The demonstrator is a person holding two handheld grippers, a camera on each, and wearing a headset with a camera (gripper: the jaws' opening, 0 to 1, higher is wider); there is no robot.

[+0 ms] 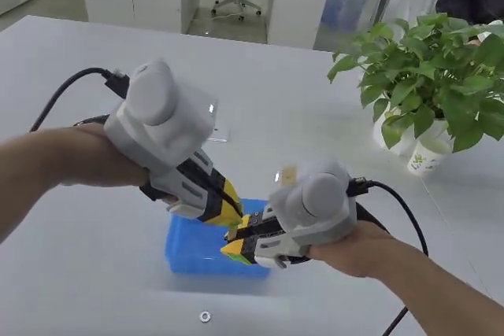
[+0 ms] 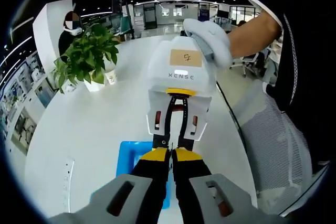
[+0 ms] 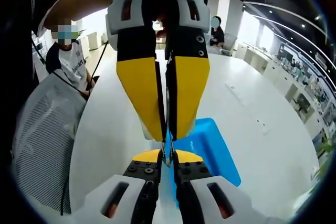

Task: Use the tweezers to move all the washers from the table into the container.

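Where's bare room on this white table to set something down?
Free: the broad white tabletop between the left gripper and the green potted plant; also the strip left of the blue plastic container. Crowded: above the container, where the right gripper meets the left, and in front, where a small metal washer lies.

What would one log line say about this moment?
left tongs: shut on tweezers | right tongs: shut on same, tip to tip above blue container | washer: on table

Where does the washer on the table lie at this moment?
In the head view, the washer lies on the white table near the bottom edge, on the person's side of the blue container.
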